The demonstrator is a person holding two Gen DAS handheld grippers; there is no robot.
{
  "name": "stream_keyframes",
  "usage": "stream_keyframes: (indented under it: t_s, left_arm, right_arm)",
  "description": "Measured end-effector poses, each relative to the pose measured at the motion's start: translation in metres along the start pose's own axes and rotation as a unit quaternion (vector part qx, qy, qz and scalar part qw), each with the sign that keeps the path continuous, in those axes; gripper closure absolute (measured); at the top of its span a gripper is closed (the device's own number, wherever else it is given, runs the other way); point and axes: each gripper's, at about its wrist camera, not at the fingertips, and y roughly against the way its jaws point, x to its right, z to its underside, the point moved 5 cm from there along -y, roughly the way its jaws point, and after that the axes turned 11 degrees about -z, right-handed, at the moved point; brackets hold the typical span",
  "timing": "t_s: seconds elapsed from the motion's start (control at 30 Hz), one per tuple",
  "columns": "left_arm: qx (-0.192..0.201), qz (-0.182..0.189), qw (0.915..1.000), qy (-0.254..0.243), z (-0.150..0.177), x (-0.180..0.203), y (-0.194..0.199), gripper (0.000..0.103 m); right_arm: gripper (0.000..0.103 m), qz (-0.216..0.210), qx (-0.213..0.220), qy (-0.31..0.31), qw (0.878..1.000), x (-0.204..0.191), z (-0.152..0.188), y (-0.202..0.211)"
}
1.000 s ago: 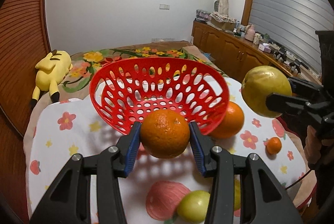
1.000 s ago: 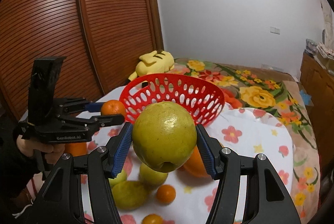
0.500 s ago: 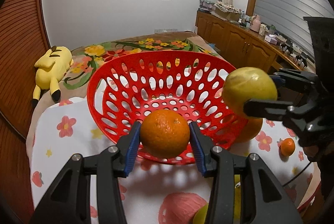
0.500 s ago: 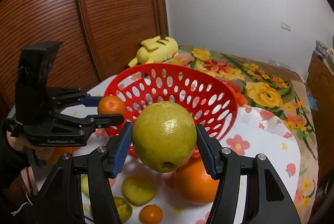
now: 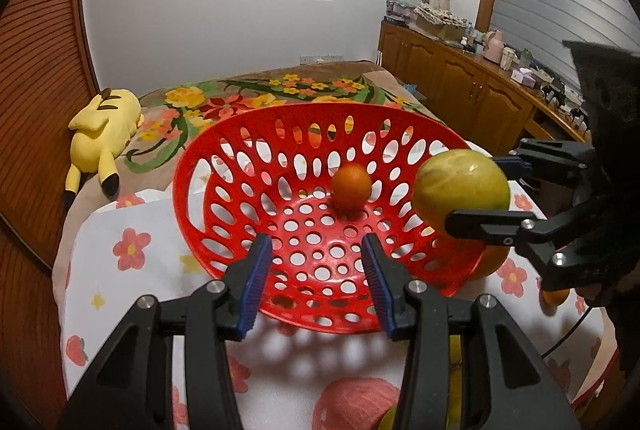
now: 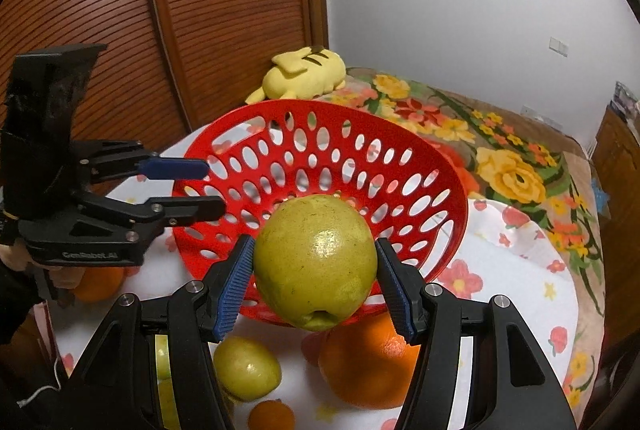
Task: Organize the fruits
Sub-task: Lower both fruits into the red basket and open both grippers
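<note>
A red perforated basket stands on the flowered cloth. An orange lies inside it, toward the far side. My left gripper is open and empty over the basket's near rim; it also shows in the right wrist view. My right gripper is shut on a big yellow-green fruit and holds it above the basket's near rim. In the left wrist view that fruit hangs over the basket's right rim.
On the cloth below the right gripper lie a large orange, a yellow-green fruit and a small tangerine. Another orange sits behind the left gripper. A yellow plush toy lies on the bed beyond.
My left gripper opened and let the orange go; the orange now lies in the basket. Both grippers moved in over the basket, the right one still holding its fruit.
</note>
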Motion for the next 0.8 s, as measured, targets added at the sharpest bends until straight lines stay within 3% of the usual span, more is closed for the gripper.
stream_keyframes:
  t_s: [0.8]
  left_arm:
    - [0.036,-0.001,0.9992,0.019,0.001,-0.023,0.03,0.046]
  right_arm:
    - [0.041,0.018,-0.071,0.028,0.997,-0.008,0.003,-0.037]
